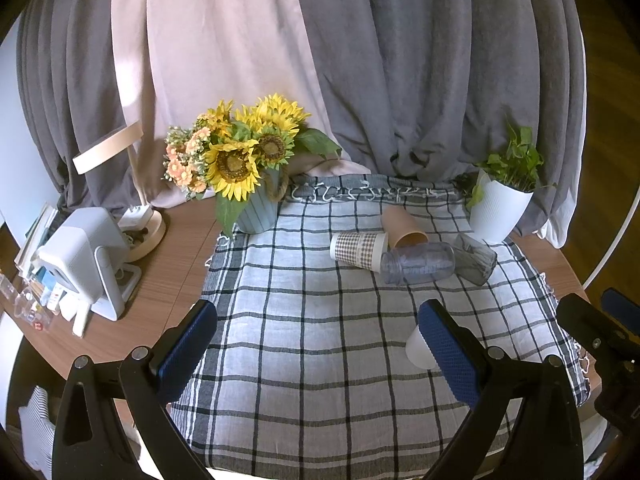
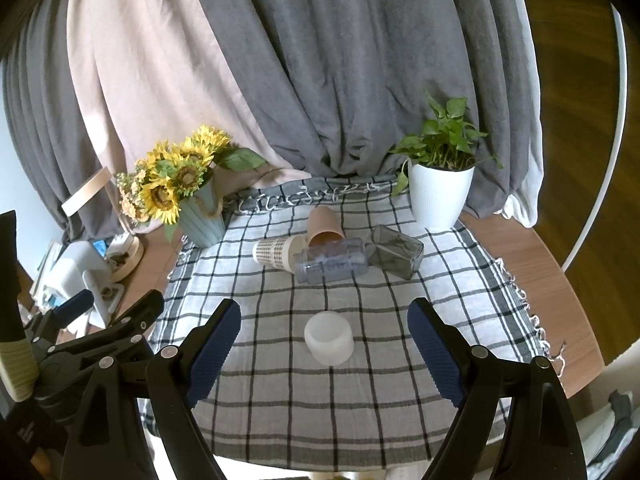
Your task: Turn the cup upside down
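Observation:
A white cup (image 2: 329, 337) stands upside down on the checked cloth (image 2: 360, 408), between and just beyond my right gripper's (image 2: 325, 354) open fingers. In the left wrist view the same white cup (image 1: 418, 347) is partly hidden behind my right finger pad (image 1: 452, 354). My left gripper (image 1: 318, 352) is open and empty over the cloth (image 1: 300, 340). Farther back lie a checked paper cup (image 2: 280, 255), a brown paper cup (image 2: 325, 223), a clear plastic cup (image 2: 334, 266) and a dark glass cup (image 2: 396, 253), all on their sides in a cluster.
A sunflower bouquet in a blue pot (image 2: 188, 196) stands at the back left and a green plant in a white pot (image 2: 440, 188) at the back right. A lamp base and white device (image 1: 88, 264) sit on the wooden table (image 1: 172, 264) to the left. Curtains hang behind.

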